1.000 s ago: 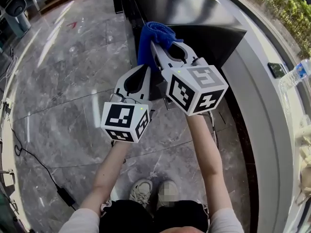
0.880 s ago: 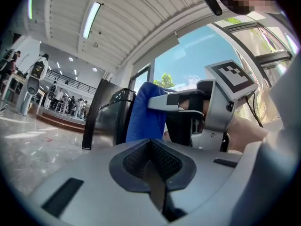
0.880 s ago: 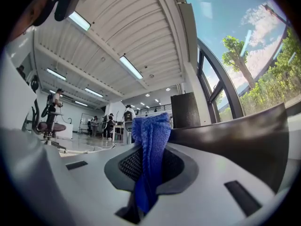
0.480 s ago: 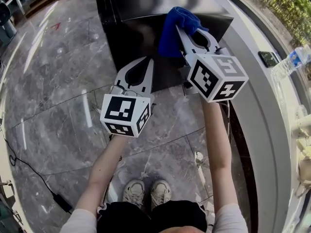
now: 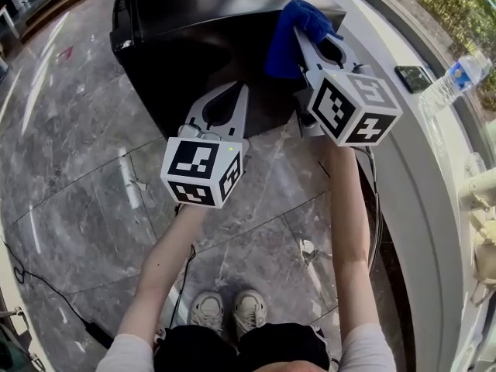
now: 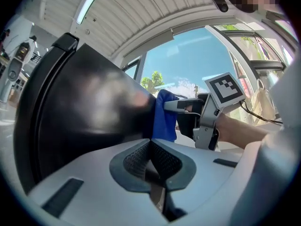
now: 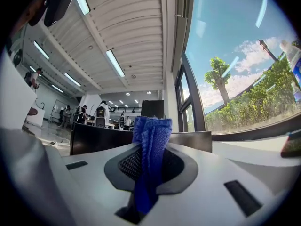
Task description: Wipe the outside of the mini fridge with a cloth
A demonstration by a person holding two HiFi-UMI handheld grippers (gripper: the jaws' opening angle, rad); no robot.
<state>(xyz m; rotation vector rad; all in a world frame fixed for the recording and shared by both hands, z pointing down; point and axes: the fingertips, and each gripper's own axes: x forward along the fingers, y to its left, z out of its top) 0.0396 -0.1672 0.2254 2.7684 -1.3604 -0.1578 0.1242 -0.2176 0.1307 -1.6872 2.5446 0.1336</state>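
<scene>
The right hand-held gripper point(image 5: 304, 39) pinches a blue cloth point(image 5: 280, 53) at the black mini fridge's point(image 5: 194, 45) top edge; the left hand-held gripper point(image 5: 239, 91) is closed, empty.

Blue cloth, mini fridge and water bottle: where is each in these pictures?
blue cloth point(image 5: 288, 45): head view, middle of its hanging fold.
mini fridge point(image 5: 194, 68): head view, its dark near side.
water bottle point(image 5: 446, 84): head view, its clear body.

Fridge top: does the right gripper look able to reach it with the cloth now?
Probably yes. The right gripper is shut on the cloth, which hangs right at the upper edge of the fridge, and nothing stands between them.
</scene>
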